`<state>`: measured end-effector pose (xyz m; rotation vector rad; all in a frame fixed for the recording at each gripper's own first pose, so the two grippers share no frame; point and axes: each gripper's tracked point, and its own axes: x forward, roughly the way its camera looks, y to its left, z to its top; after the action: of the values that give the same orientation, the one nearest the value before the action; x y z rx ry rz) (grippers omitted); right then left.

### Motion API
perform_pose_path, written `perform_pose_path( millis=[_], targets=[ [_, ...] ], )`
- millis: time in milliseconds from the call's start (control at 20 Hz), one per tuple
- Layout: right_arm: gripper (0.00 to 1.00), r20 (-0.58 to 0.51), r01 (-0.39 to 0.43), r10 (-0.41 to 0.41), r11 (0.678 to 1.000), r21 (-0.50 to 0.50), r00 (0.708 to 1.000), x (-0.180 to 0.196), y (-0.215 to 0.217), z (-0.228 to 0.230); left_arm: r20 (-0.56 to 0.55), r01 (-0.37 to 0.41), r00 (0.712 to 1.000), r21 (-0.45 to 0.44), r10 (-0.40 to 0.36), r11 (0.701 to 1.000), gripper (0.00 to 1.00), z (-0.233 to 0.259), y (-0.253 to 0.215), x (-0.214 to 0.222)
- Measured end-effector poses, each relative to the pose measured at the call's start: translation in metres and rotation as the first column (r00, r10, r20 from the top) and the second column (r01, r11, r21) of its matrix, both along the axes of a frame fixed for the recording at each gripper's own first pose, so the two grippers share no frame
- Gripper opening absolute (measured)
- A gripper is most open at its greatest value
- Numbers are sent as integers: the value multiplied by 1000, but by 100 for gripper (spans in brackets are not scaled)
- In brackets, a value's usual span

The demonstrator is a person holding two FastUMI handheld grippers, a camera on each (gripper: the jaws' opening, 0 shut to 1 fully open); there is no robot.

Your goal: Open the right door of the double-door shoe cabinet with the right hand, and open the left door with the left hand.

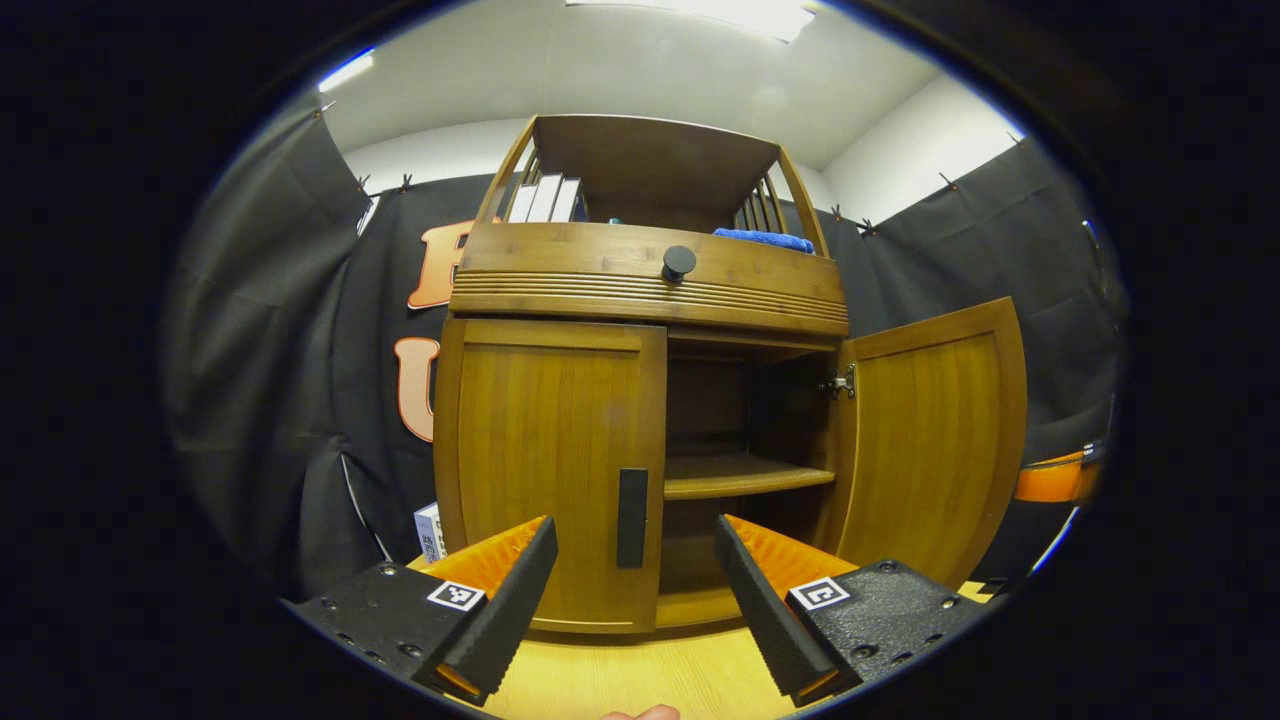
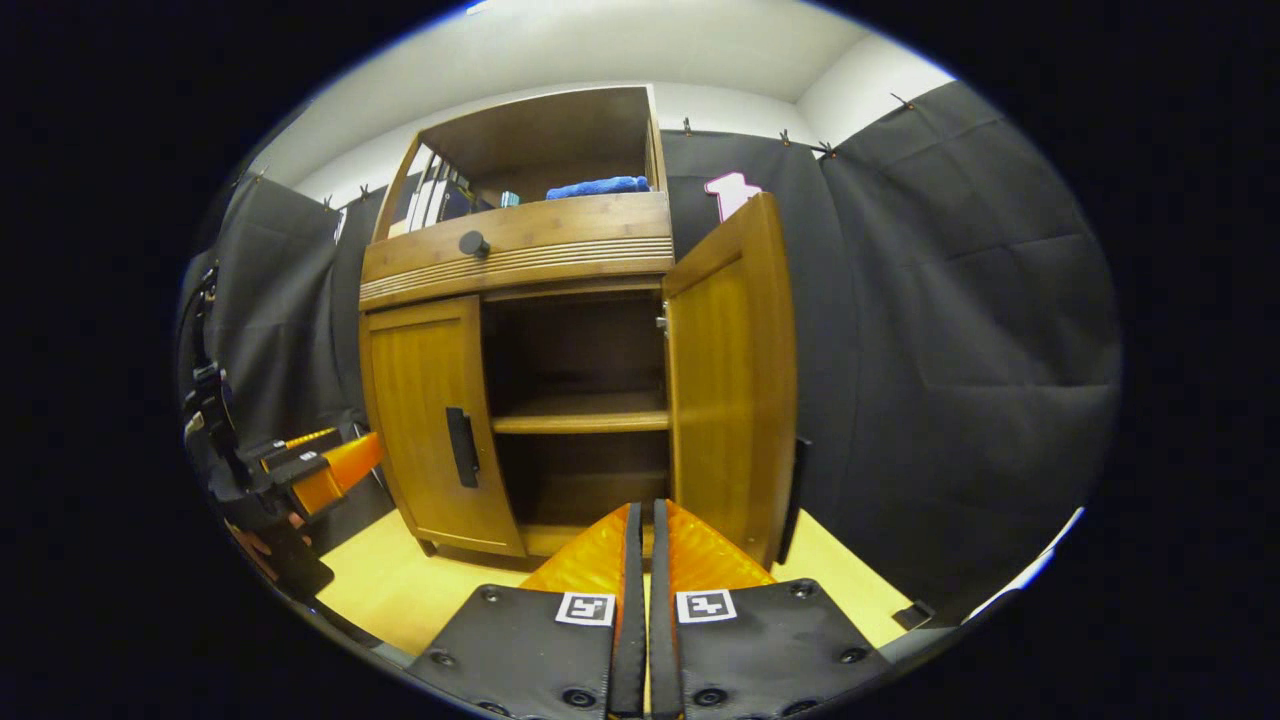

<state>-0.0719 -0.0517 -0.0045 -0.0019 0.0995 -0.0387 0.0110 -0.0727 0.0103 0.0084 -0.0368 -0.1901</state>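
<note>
On the left half of the shoe cabinet (image 1: 640,400), the left door (image 1: 550,470) sits closed, its dark vertical handle (image 1: 632,517) mounted near the inner edge, just beside the open compartment. The right door (image 1: 935,440) already stands swung out to the right, showing the middle shelf (image 1: 745,478) inside, so the step in hand appears to be the left door.

The left hand-held gripper (image 1: 635,590) hovers near and slightly below that handle with its fingers spread wide, the handle framed in the gap between them but not yet touched. To do this well, I judge it should rise a little and go forward until the fingers bracket the handle on both sides, close firmly, then pull along an arc toward the left, following the hinge side instead of dragging straight back, which could slip off the slim bar.

The right hand-held gripper (image 2: 640,560) is pressed closed on nothing, held back from the cabinet and facing the open compartment. Above, a drawer with a round knob (image 1: 678,262) stays out of the path, and the cabinet stands on the pale desk (image 1: 640,675).
</note>
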Motion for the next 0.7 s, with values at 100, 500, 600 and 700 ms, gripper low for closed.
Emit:
perform_pose_path(
  millis=[100,500,600,700],
  targets=[
    [9,4,-7,7,1000,-5,1000,9,6,-3,-4,-8,1000,-5,8,1000,96,-2,2,0],
    [63,12,-68,67,998,12,998,35,22,-4,-17,-56,998,-10,56,998,94,-5,16,12],
    [86,5,-66,66,998,25,998,38,21,-9,-28,-49,998,-11,48,999,94,-7,13,22],
    [96,0,-72,72,997,40,997,35,23,-10,-48,-24,999,-11,23,1000,94,-13,6,36]
  ],
)
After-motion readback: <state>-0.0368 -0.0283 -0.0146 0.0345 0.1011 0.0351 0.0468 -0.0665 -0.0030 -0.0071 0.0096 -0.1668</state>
